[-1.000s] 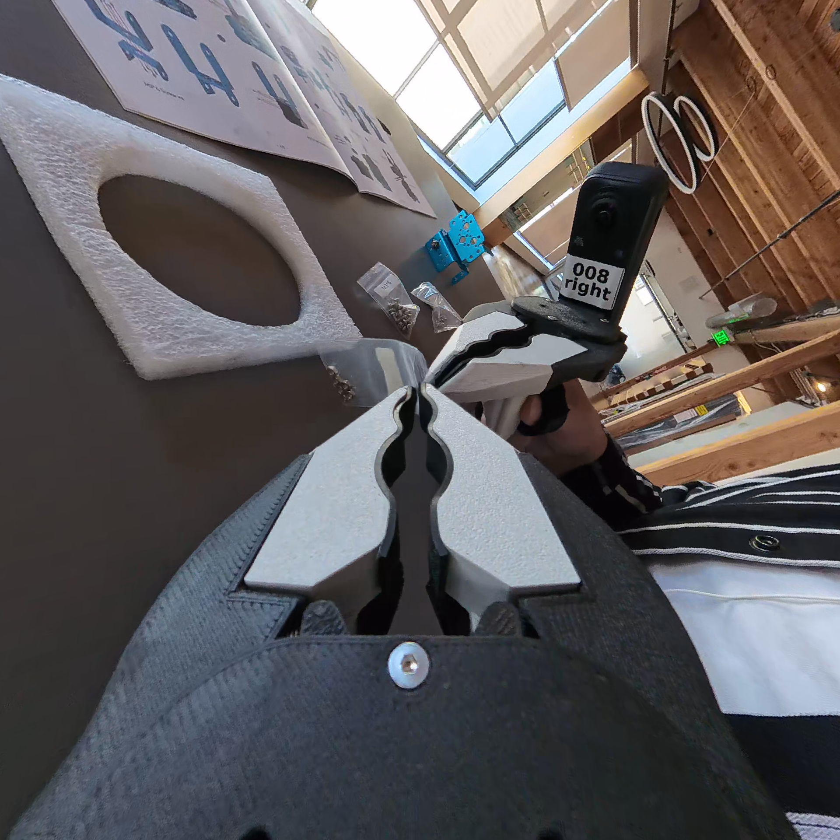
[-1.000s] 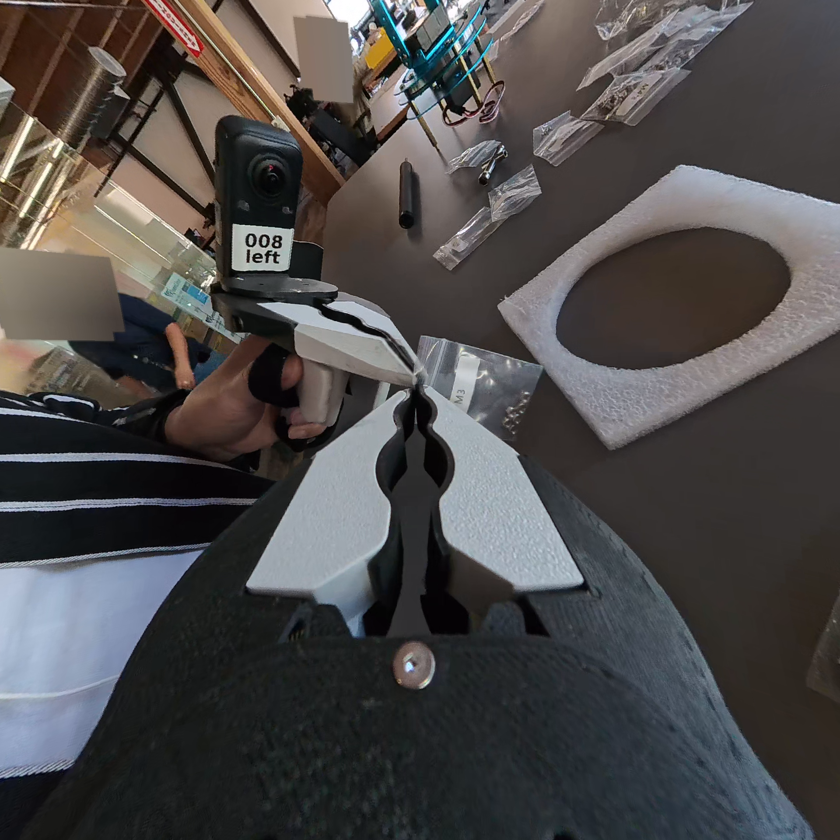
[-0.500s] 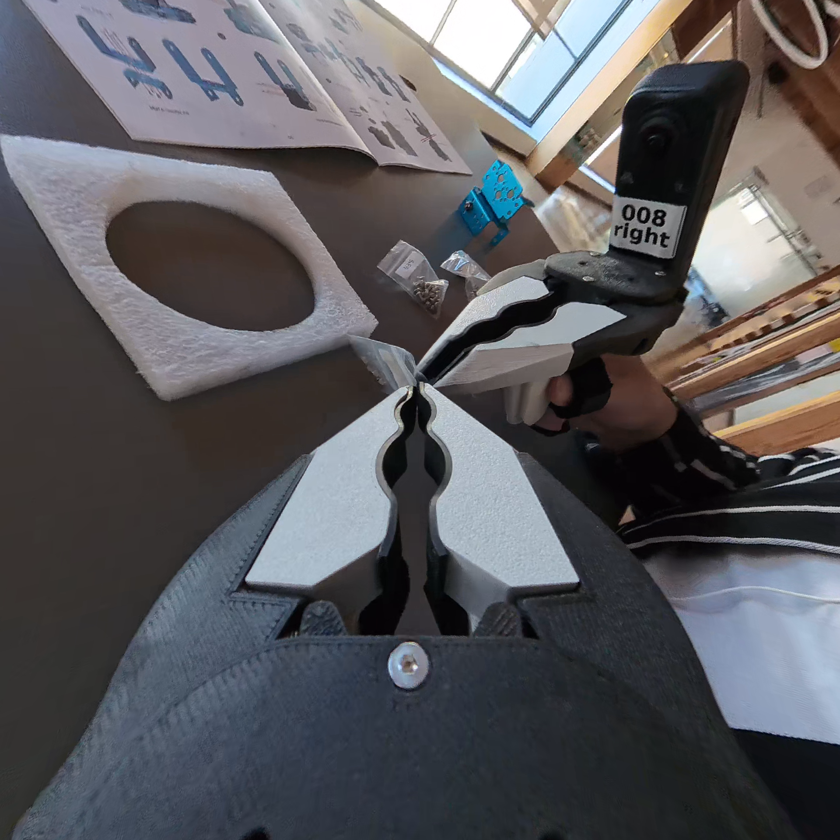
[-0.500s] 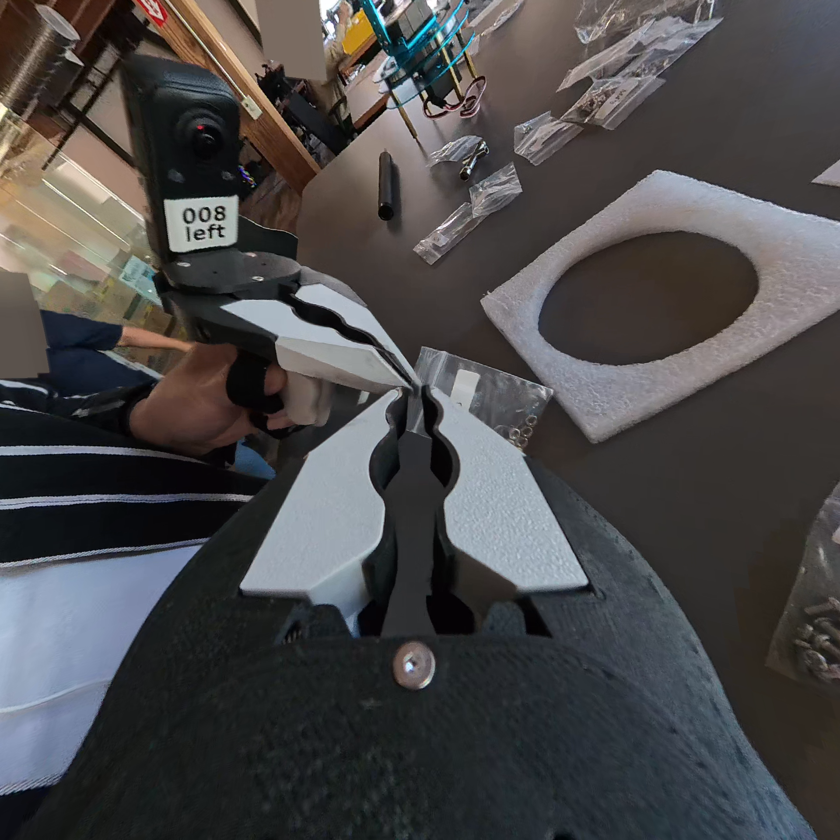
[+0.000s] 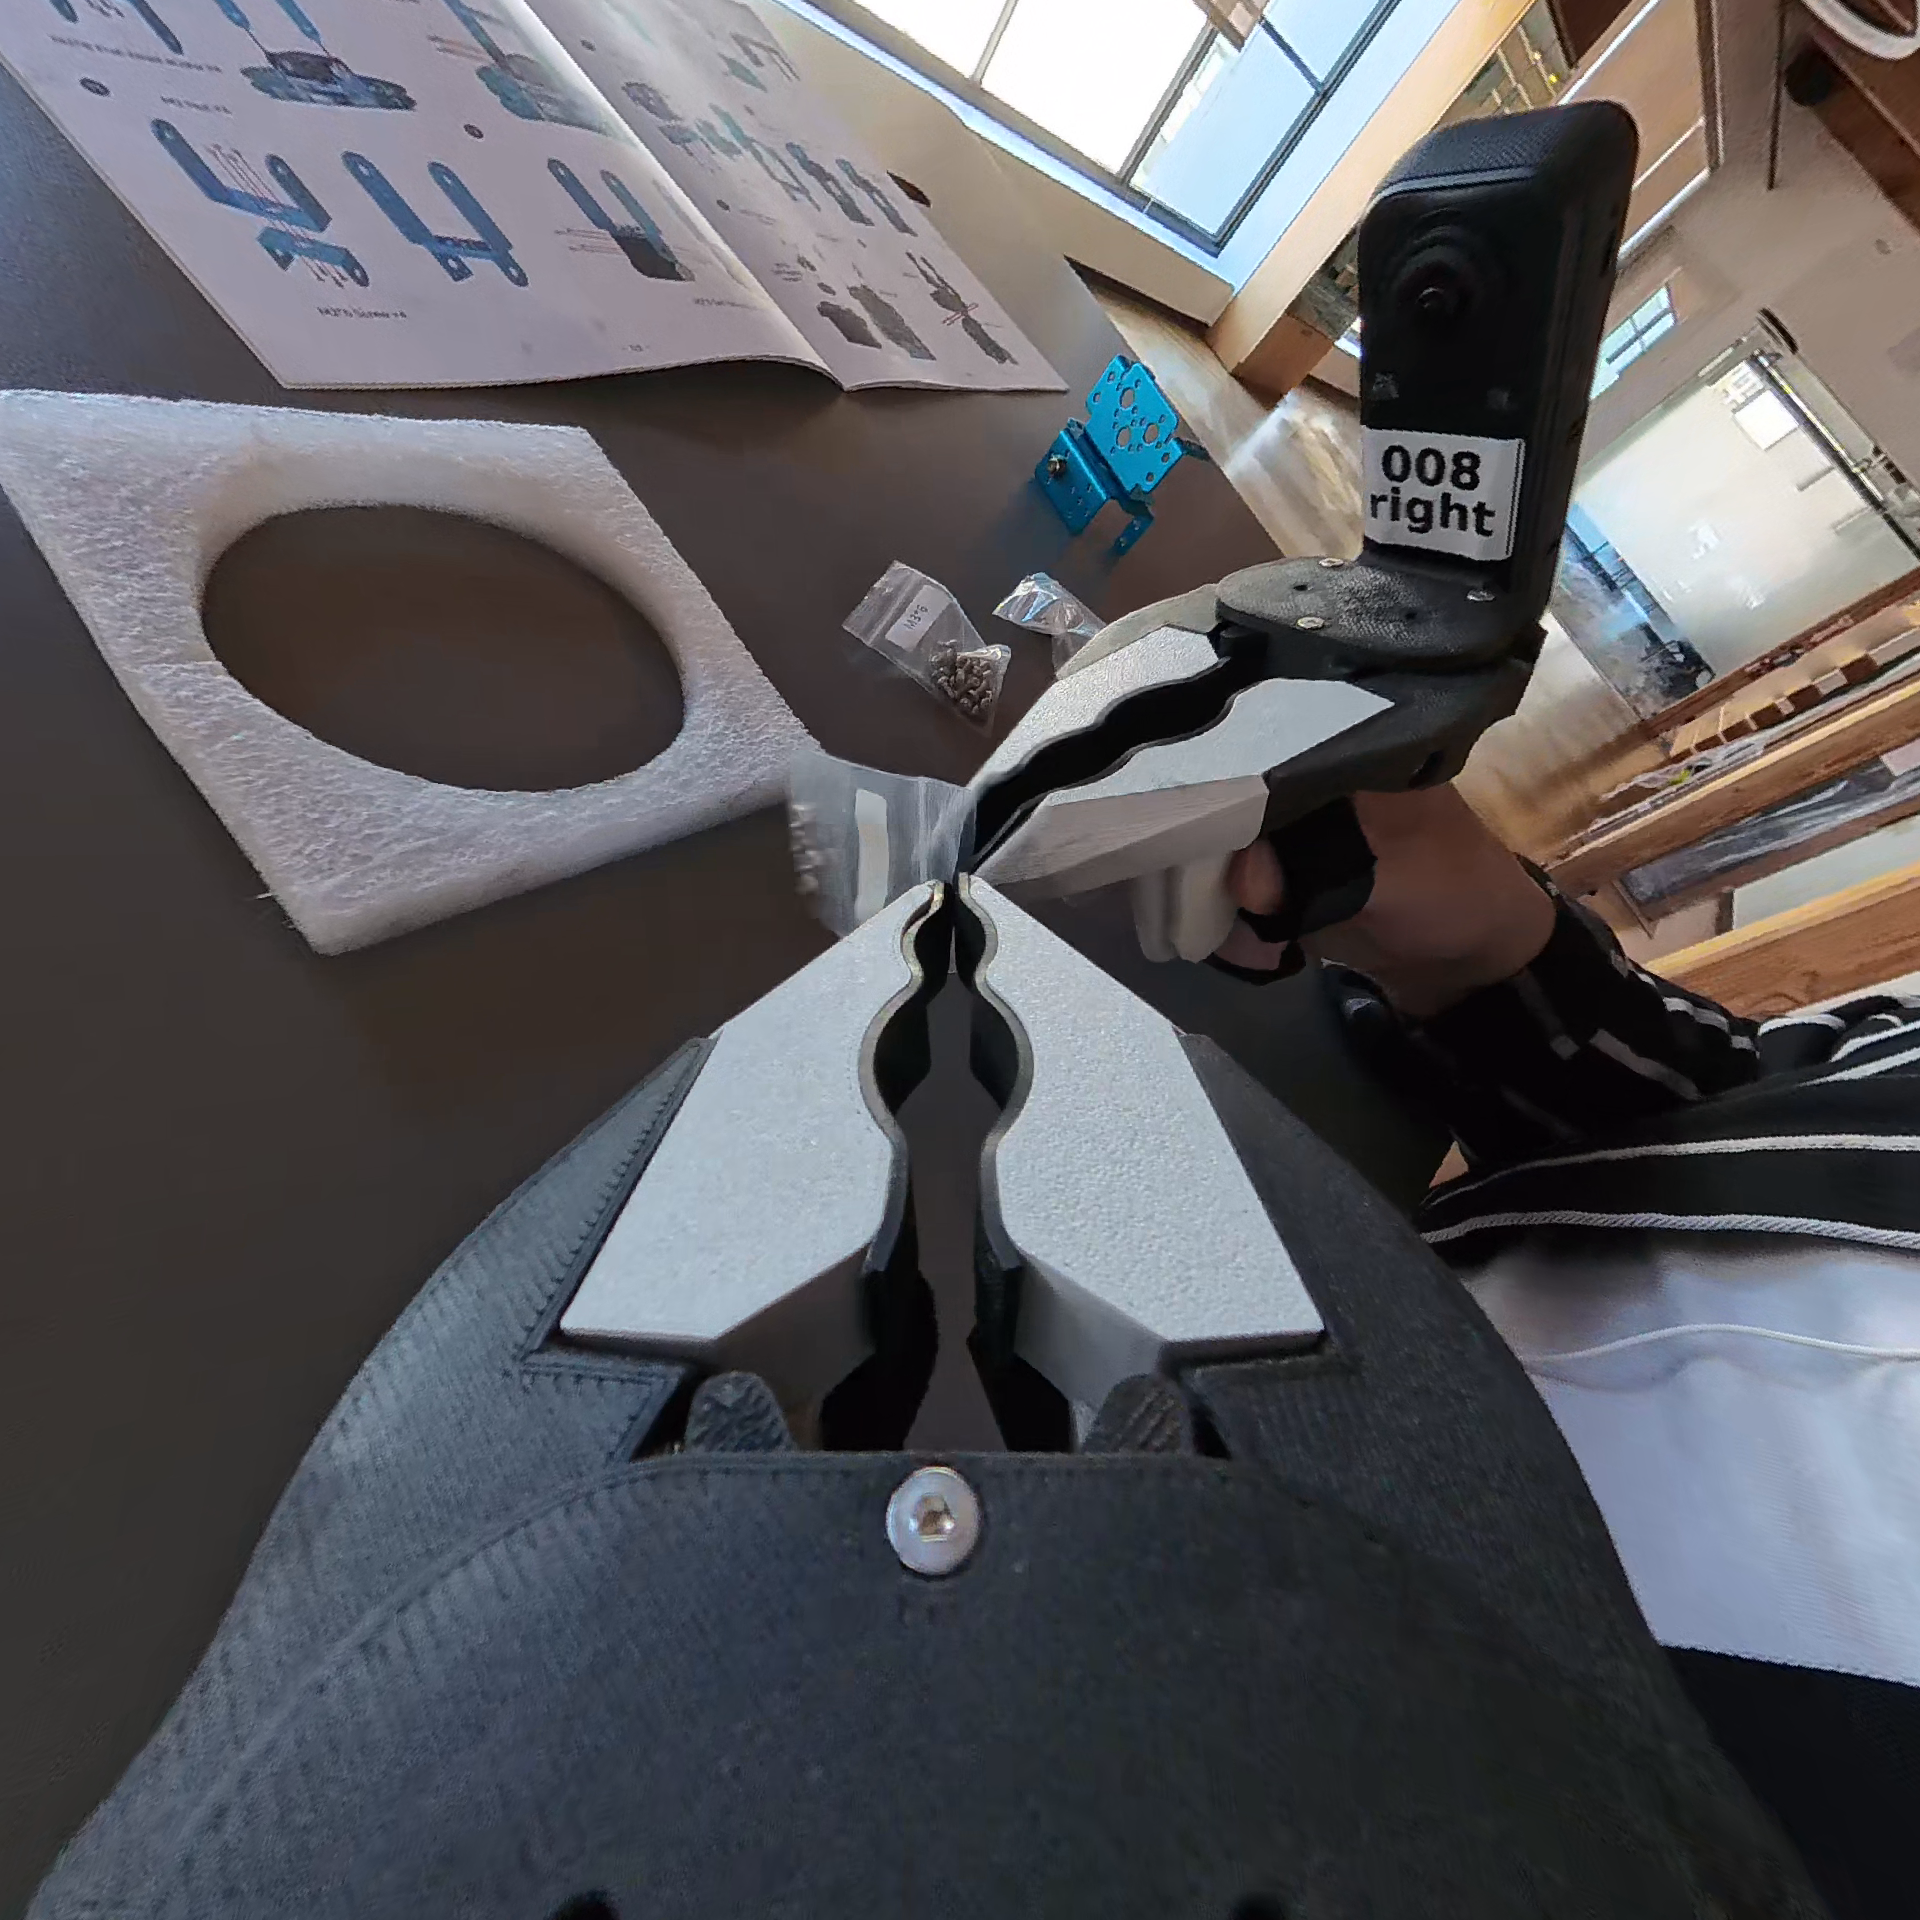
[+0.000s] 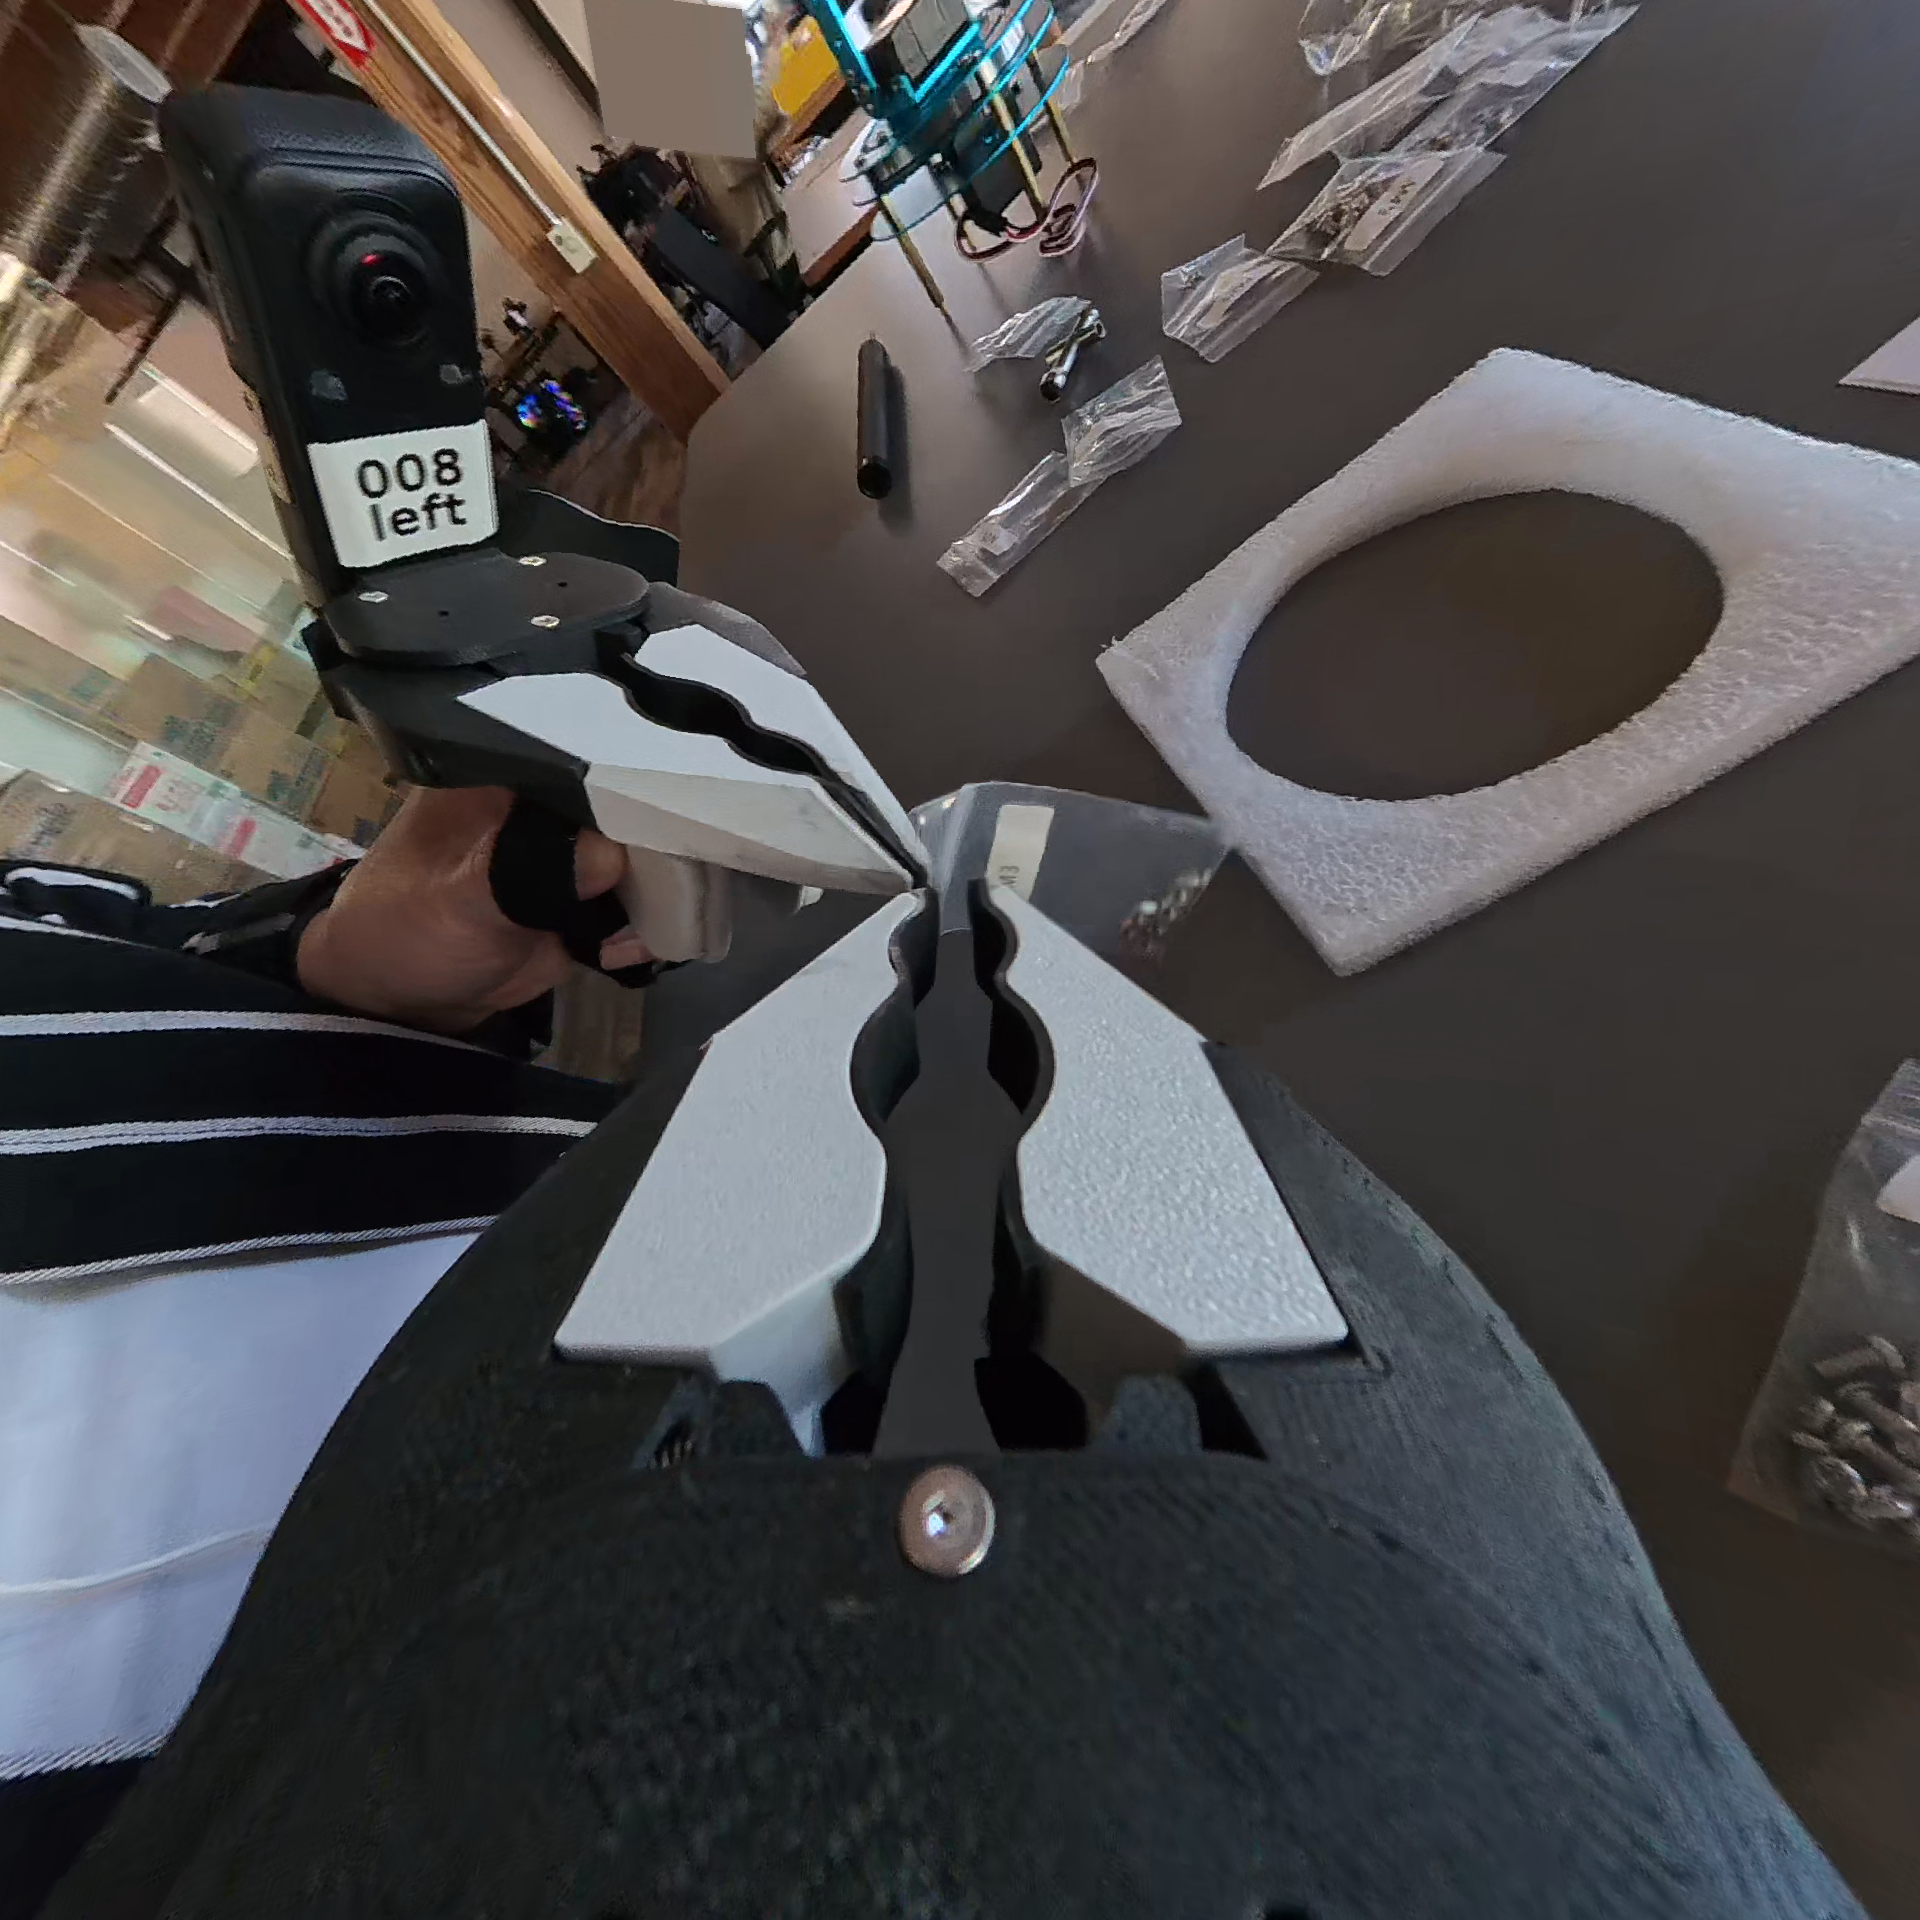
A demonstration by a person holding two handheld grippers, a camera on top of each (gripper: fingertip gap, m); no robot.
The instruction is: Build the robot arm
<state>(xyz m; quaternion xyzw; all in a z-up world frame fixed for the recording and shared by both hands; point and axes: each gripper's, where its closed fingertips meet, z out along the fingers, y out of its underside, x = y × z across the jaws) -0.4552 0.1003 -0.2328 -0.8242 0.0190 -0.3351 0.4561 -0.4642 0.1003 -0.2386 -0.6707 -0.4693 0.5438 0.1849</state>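
I have both tools on one small clear plastic bag, which hangs in the air just off the near corner of the white foam sheet with the oval cut-out, above the dark desk. The left hand-held gripper is pressed together on the bag's near edge, with only its very tips biting the film. The right hand-held gripper meets it almost tip to tip from the other side, and in its own view a thin sliver of plastic sits in the narrow slot between its fingers, so I read it as clamped on the same edge. The bag carries a white label, and a cluster of small metal hardware sags toward the foam side. It is blurred, so I cannot say what the pieces are. As I judge it, thin slippery film held this close to the tips wants firm, even pressure, and the loose weight inside will swing if either wrist jerks. Beyond the foam lie an open instruction booklet, a blue perforated bracket and more little bags of fasteners. A black rod lies off the foam's far-left side.
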